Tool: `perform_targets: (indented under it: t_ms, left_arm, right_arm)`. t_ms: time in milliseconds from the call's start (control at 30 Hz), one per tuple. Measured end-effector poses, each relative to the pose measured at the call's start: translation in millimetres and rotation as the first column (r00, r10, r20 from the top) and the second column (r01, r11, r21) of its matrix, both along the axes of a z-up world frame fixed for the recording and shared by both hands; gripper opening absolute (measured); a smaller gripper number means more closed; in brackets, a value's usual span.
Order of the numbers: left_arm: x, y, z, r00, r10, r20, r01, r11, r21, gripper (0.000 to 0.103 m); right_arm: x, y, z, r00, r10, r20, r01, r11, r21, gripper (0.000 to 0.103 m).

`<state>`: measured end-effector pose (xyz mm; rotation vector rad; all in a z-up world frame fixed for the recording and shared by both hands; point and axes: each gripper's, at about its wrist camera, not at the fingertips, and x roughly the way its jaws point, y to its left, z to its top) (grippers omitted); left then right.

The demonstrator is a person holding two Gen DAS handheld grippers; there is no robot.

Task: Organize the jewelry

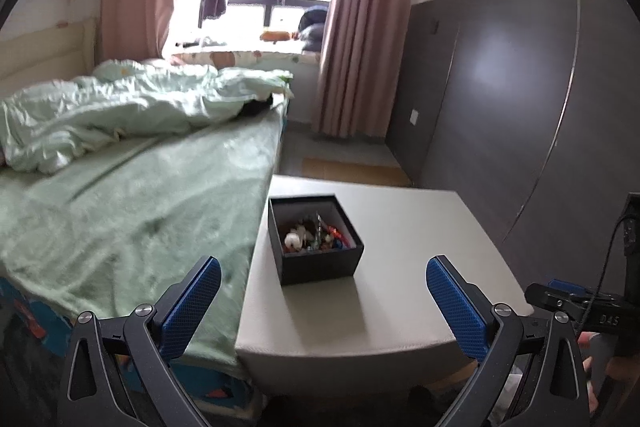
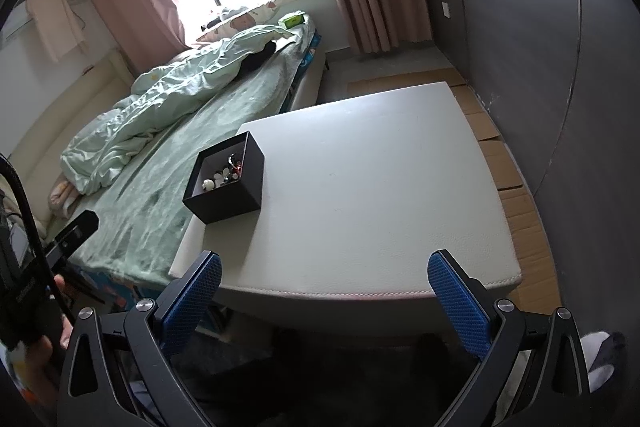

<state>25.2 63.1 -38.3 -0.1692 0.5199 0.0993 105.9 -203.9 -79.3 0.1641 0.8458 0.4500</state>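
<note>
A small black open box stands on a white table near its left edge, by the bed. Inside lies a heap of jewelry with white beads and coloured bits. My left gripper is open and empty, held in front of the box and a little above the table. In the right wrist view the box sits at the table's left side with the jewelry inside. My right gripper is open and empty above the table's near edge, apart from the box.
A bed with a green sheet and crumpled quilt adjoins the table's left side. A dark wardrobe wall runs along the right. Cardboard sheets lie on the floor right of the table. The window and pink curtains are at the back.
</note>
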Motion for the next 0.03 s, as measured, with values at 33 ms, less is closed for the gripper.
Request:
perform_targets:
  t_ms: [33]
  left_arm:
    - [-0.6,-0.3,1.0,1.000,0.004,0.007,-0.004,1.000,0.007,0.102]
  right_arm:
    - [0.3,-0.8,0.2,1.000,0.000,0.001,0.000,1.000,0.001,0.103]
